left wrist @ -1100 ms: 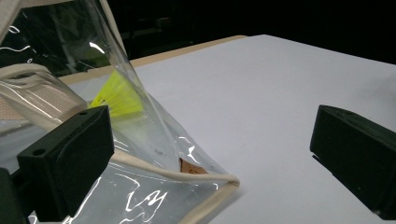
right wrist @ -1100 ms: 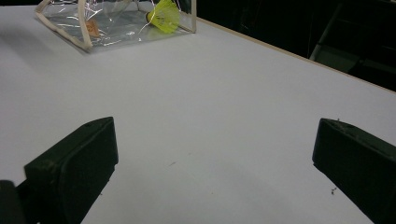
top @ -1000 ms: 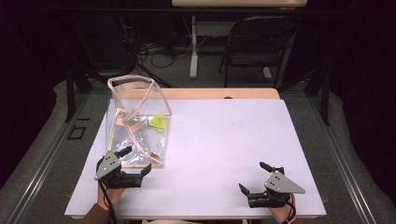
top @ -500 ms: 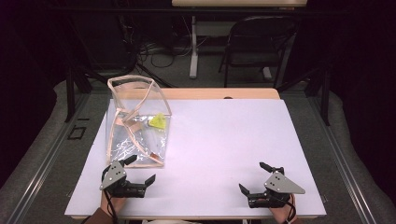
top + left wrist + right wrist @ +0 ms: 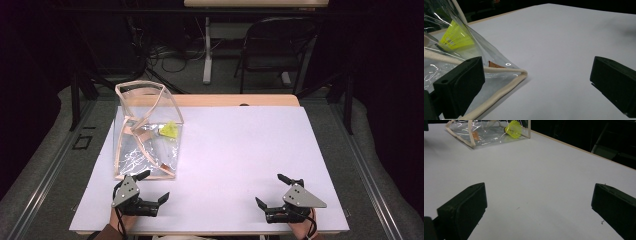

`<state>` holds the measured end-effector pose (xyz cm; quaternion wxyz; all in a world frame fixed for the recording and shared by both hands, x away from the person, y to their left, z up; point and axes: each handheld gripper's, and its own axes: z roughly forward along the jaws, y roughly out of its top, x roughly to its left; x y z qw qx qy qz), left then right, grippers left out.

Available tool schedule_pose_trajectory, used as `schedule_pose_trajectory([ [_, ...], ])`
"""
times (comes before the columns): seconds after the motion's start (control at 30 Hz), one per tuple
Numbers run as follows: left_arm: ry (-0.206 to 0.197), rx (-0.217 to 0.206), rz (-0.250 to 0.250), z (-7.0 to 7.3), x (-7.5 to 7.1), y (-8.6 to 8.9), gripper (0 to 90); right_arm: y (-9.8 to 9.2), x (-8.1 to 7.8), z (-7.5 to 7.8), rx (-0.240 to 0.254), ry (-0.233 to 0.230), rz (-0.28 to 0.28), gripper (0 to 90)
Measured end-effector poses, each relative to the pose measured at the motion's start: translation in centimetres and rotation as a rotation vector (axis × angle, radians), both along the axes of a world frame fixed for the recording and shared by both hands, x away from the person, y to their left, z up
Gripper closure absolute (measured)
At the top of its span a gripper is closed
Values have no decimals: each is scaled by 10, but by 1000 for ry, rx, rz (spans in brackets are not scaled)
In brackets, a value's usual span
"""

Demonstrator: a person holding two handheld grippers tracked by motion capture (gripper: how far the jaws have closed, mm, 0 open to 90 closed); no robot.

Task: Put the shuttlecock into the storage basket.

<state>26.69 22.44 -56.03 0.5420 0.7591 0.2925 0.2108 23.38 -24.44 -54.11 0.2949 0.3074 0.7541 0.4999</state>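
Observation:
A clear plastic bag with beige trim stands open on the left of the white table. A yellow shuttlecock lies inside it. My left gripper is open just in front of the bag's near right corner, with nothing between its jaws. In the left gripper view the bag's trimmed corner lies by the left jaw, the shuttlecock behind it. My right gripper is open at the table's near right, over bare table. The right gripper view has the bag and shuttlecock far off.
The table's far wooden edge runs behind the white sheet. A folding chair and a table leg with cables stand on the dark floor beyond. The white surface stretches bare between the bag and the right edge.
My left gripper has drawn back from the bag's near edge toward the front of the table. The bag and the right gripper have stayed put.

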Motion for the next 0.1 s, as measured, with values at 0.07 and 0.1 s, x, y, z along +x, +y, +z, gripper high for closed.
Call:
schedule_pose_trajectory([
  [0.07,3,4,1,0,1,0,0,0,0,0,1,0,0,0],
  [0.1,5,3,1,0,1,0,0,0,0,0,-2,2,2,0],
])
